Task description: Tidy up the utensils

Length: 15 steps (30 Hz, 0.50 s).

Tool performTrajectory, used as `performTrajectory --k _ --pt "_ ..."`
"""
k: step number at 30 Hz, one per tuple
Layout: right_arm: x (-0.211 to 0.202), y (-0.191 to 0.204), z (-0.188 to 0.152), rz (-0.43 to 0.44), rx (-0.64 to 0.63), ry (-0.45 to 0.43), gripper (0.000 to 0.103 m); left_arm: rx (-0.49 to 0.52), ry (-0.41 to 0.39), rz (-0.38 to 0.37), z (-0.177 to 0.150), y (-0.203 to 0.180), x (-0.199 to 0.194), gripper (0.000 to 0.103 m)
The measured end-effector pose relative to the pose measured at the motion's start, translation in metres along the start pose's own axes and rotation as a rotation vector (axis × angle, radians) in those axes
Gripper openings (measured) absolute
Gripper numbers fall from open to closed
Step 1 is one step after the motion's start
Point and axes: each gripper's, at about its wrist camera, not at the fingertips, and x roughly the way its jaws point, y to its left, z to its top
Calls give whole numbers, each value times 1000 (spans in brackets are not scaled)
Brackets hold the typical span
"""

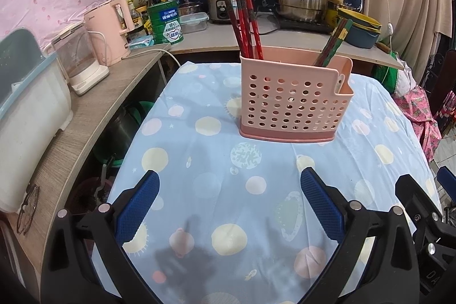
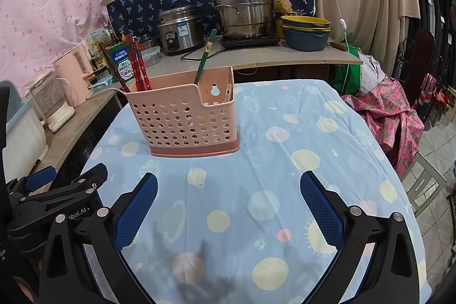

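A pink perforated utensil holder (image 1: 293,101) stands upright on the blue dotted tablecloth (image 1: 216,190); it also shows in the right wrist view (image 2: 185,118). Red chopsticks (image 1: 245,24) lean in its left compartment, and green and dark chopsticks (image 1: 333,44) lean in its right one. In the right wrist view the red chopsticks (image 2: 136,67) and one green chopstick (image 2: 204,59) stick out. My left gripper (image 1: 229,184) is open and empty, well short of the holder. My right gripper (image 2: 228,184) is open and empty, to the holder's near right.
A counter at the back carries a rice cooker (image 2: 179,30), a steel steamer pot (image 2: 245,7) and stacked bowls (image 2: 306,32). A side shelf on the left holds kettles (image 1: 82,59) and a green tin (image 1: 166,22). The other gripper's body shows at lower right (image 1: 421,212).
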Motion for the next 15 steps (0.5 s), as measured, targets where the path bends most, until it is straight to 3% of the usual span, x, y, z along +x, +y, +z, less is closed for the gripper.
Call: performTrajectory --k 15 --pt "4 2 -1 -2 -2 10 97 9 13 0 -1 -1 4 95"
